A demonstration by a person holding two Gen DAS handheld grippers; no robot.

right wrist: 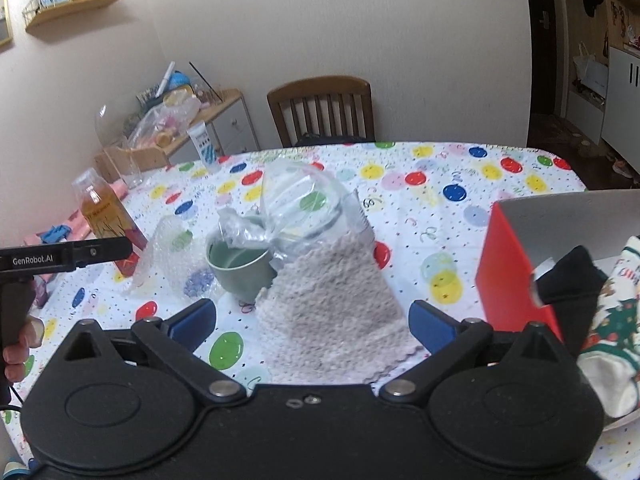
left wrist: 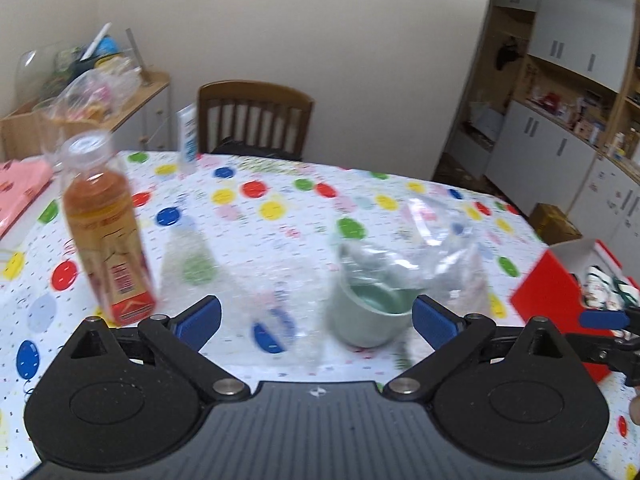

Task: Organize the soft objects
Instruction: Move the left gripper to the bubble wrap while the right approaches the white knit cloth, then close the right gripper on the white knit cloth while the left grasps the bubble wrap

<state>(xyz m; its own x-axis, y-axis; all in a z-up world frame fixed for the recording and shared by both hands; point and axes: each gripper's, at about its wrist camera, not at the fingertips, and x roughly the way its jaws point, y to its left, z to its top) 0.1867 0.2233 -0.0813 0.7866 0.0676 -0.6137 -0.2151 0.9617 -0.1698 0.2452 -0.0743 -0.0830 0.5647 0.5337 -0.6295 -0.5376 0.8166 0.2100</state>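
A grey fuzzy cloth (right wrist: 334, 304) lies on the dotted tablecloth between the fingers of my open right gripper (right wrist: 314, 322). A clear plastic bag (right wrist: 304, 208) lies on its far end and droops into a green cup (right wrist: 240, 268). A sheet of bubble wrap (right wrist: 168, 260) lies left of the cup. A red box (right wrist: 516, 264) at the right holds a black sock and a Christmas-print sock (right wrist: 612, 320). My left gripper (left wrist: 316, 320) is open and empty above the bubble wrap (left wrist: 276, 300), with the cup (left wrist: 372, 316) by its right finger.
An orange drink bottle (left wrist: 106, 232) stands at the left, with a pink package (left wrist: 20, 188) behind it. A white tube (right wrist: 204, 146) and a drinking glass (right wrist: 132, 172) stand near the far edge. A wooden chair (right wrist: 320, 108) is behind the table.
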